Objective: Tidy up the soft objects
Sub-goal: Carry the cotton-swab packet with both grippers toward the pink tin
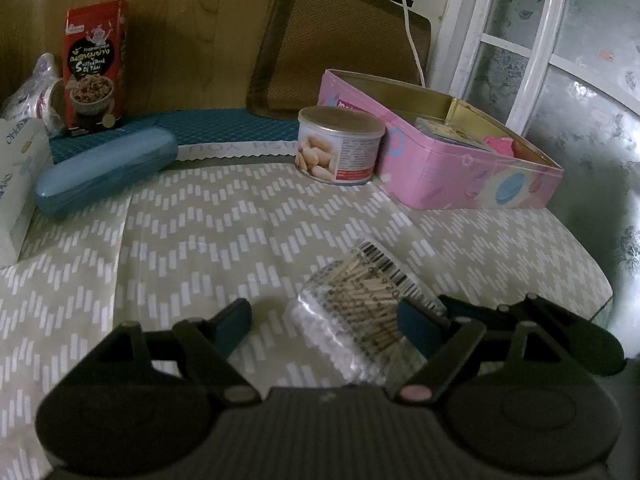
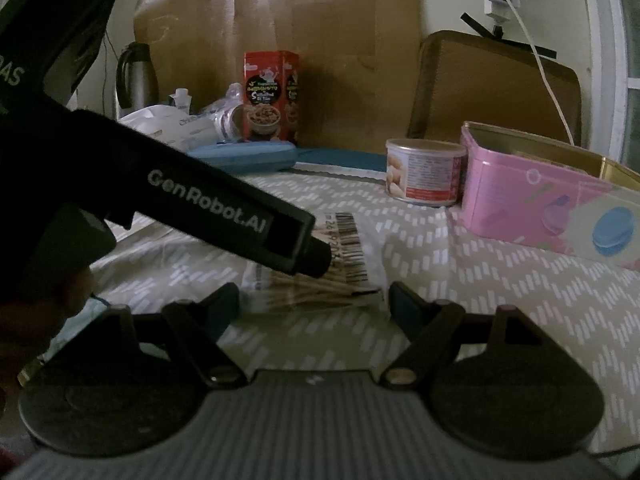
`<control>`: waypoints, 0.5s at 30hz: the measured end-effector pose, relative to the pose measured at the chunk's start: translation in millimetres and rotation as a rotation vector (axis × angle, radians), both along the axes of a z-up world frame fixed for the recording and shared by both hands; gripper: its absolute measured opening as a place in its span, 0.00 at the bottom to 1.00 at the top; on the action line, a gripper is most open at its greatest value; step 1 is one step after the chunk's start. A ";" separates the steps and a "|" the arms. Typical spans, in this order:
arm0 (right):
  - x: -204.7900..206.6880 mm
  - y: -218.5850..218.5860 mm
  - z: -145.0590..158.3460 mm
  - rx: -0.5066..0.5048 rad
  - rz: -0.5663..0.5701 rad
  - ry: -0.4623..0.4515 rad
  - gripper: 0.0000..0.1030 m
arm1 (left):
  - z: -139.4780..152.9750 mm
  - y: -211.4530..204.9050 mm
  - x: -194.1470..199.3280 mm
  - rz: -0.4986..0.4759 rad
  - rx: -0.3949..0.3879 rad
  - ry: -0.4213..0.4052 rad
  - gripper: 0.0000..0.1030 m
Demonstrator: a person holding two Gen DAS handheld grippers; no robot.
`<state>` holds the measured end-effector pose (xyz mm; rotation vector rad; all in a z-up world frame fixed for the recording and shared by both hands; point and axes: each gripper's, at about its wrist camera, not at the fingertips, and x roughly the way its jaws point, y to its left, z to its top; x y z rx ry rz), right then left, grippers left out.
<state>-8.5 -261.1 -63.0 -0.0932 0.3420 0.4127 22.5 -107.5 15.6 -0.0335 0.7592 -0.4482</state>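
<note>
A clear plastic bag of cotton swabs (image 1: 356,304) with a barcode label lies on the patterned cloth (image 1: 200,232). My left gripper (image 1: 324,316) is open, its fingers on either side of the bag, the right finger touching it. In the right wrist view the same bag (image 2: 320,280) lies just ahead of my open, empty right gripper (image 2: 314,300). The left gripper's black body (image 2: 224,212) reaches in from the left over the bag.
An open pink tin (image 1: 452,152) holding small items stands at the right. A nut can (image 1: 340,144), a blue case (image 1: 104,168), a red snack box (image 1: 94,68) and a white box (image 1: 16,184) stand along the back and left. A brown cushion (image 1: 340,44) leans behind.
</note>
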 end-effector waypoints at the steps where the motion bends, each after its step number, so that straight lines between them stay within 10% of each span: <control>1: -0.4 0.2 0.2 -0.001 0.000 -0.001 0.77 | 0.0 0.0 -0.3 0.000 0.000 0.000 0.81; 15: -14.9 -20.6 -1.9 -0.001 -0.051 -0.009 0.70 | 3.5 -36.3 -9.6 -0.108 0.041 0.003 0.69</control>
